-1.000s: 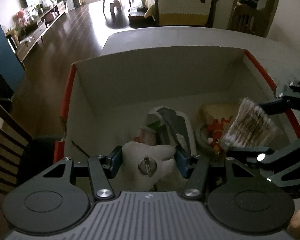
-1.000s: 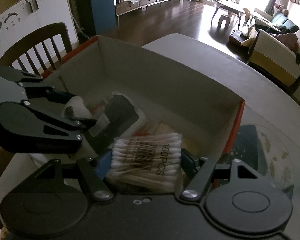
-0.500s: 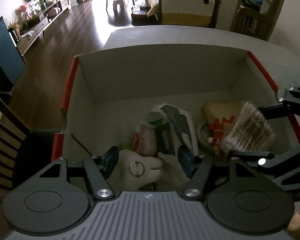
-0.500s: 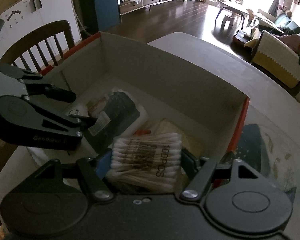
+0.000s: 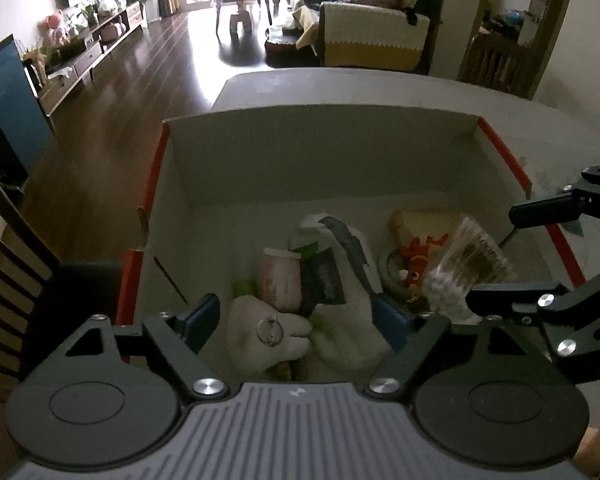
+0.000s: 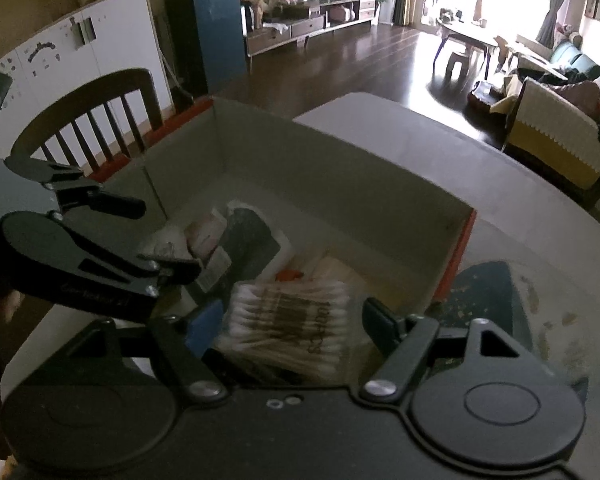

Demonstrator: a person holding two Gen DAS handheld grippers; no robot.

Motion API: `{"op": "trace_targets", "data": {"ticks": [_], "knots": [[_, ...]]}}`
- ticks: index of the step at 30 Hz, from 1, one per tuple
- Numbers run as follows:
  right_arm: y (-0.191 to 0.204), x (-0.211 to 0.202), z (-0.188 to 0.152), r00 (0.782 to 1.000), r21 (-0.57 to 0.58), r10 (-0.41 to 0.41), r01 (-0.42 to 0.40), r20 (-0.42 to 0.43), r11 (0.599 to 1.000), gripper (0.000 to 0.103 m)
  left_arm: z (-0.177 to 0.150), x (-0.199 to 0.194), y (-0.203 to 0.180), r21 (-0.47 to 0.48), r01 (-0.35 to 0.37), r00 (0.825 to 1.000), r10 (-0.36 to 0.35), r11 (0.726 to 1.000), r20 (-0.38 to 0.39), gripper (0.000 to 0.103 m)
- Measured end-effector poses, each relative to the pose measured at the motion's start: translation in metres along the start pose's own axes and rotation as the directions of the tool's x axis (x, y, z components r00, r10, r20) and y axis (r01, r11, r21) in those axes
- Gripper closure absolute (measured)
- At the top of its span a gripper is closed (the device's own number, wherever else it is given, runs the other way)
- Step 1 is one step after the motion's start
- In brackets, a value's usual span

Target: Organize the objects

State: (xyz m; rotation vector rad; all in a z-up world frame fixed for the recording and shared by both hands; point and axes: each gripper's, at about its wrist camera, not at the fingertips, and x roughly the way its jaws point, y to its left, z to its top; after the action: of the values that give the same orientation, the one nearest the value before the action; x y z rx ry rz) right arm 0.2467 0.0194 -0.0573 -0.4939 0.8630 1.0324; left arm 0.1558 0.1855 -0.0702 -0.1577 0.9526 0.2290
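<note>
A dark wooden chair stands by the grey counter, with a sofa across the glossy floor.

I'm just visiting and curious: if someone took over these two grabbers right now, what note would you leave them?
Left gripper: open over the box, the white plush toy lying loose below it.
Right gripper: open, with the cotton swab pack loose between its fingers, over the box's right side.
Done: toy, swabs and several other packets are in the box.
Left: pull both grippers out; I can't tell whether anything remains outside.
</note>
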Motion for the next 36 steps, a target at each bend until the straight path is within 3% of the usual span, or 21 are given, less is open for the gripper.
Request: {"op": "trace_targets", "data": {"ticks": [12,15,23,36], "knots": [[0.0,-0.03,-0.006,0.998,-0.012,0.019,-0.018,0.06,1.0,0.026,-0.003,-0.033,0.001,-0.051,0.029,0.997,-0.025,0.998,0.073,0.015],[0.001,-0.04,-0.006,0.996,-0.016,0.019,-0.018,0.083,1.0,0.026,-0.005,-0.042,-0.003,-0.052,0.037,0.994,-0.031,0.998,0.103,0.0],[0.004,-0.069,-0.01,0.989,-0.025,0.007,-0.003,0.148,1.0,0.025,-0.011,-0.074,-0.013,-0.048,0.076,0.979,-0.066,0.996,0.192,0.0],[0.0,-0.094,-0.019,0.977,0.002,0.011,-0.012,0.211,1.0,0.025,-0.018,-0.109,-0.035,-0.051,0.018,0.952,-0.001,0.999,0.306,0.0]]}}
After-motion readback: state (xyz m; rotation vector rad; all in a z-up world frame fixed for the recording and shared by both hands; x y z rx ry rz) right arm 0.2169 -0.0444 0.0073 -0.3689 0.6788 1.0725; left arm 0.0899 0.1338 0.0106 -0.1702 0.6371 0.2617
